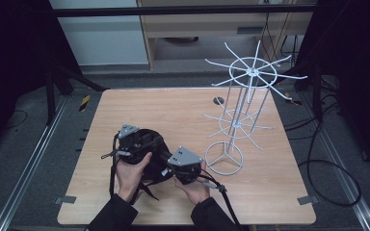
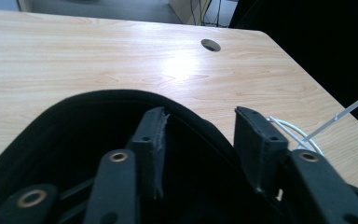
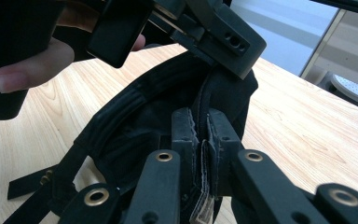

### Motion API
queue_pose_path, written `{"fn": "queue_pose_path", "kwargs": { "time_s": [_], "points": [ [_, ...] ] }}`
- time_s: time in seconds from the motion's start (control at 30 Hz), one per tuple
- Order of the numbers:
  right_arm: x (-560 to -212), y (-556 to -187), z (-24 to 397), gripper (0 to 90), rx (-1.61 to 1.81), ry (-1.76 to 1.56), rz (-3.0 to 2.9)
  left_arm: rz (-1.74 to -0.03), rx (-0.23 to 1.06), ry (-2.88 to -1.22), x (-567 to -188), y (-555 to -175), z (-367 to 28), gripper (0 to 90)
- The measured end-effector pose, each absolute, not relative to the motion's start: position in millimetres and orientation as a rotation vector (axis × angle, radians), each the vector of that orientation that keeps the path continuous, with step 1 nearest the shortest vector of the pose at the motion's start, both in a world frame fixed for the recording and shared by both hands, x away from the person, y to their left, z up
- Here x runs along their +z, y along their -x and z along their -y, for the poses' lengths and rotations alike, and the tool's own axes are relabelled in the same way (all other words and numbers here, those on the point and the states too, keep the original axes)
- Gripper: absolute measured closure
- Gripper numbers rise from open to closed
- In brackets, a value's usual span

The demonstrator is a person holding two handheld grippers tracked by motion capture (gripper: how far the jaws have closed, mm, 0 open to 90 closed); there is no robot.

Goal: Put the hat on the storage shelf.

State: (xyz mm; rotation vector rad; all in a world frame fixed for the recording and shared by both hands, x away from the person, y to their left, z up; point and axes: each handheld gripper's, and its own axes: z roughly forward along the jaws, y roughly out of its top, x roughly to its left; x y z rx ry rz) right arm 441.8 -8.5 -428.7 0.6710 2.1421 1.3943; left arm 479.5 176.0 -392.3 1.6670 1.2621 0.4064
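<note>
A black cap (image 1: 147, 144) is held over the front middle of the wooden table (image 1: 149, 103) between both hands. My left gripper (image 1: 150, 139) stands at the cap's left side. In the left gripper view the cap's (image 2: 98, 121) rim runs between the jaws of my left gripper (image 2: 200, 121): one jaw is inside the cap, the other outside, and a gap is left, so it is open. My right gripper (image 1: 167, 168) holds the cap's right side. My right gripper (image 3: 200, 123) is shut on a fold of cap (image 3: 135, 112) fabric with a small label.
A white wire display rack (image 1: 236, 125) with two tiers of spokes stands right of the cap, its ring base (image 1: 224, 159) close to my right gripper. A cable hole (image 1: 218, 100) lies farther back. Black straps trail from the hands over the table's front.
</note>
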Motion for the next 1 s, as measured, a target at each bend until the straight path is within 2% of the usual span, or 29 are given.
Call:
{"fn": "queue_pose_path", "kwargs": {
  "time_s": [0.3, 0.53, 0.67, 0.7, 0.77, 0.83, 0.87, 1.0],
  "points": [
    [-432.5, -441.7, -0.4, 83.5, 1.384, -0.673, -2.156, -1.264, 0.354, -1.664, -393.9, -478.1, -178.6, 75.0],
    [-431.2, -441.4, -3.4, 82.6, 1.392, -0.681, -2.154, -1.229, 0.356, -1.644, -393.1, -474.8, -178.6, 83.7],
    [-429.1, -441.0, -1.4, 76.7, 1.432, -0.691, -2.148, -1.196, 0.354, -1.626, -390.8, -472.1, -180.1, 84.6],
    [-425.8, -440.4, 2.2, 69.2, 1.490, -0.703, -2.154, -1.171, 0.339, -1.624, -388.7, -470.2, -181.0, 84.6],
    [-424.3, -439.8, 3.8, 65.6, 1.501, -0.706, -2.149, -1.151, 0.333, -1.625, -386.7, -468.2, -181.3, 84.6],
    [-418.4, -437.8, 8.9, 57.0, 1.544, -0.722, -2.137, -1.132, 0.340, -1.633, -383.8, -465.6, -179.8, 84.8],
    [-412.9, -435.7, 12.6, 51.2, 1.581, -0.726, -2.131, -1.113, 0.384, -1.653, -381.0, -463.6, -177.7, 84.9],
    [-399.7, -431.5, 22.3, 48.0, 1.588, -0.711, -2.080, -1.096, 0.419, -1.661, -378.6, -462.6, -178.3, 85.4]
  ]
}}
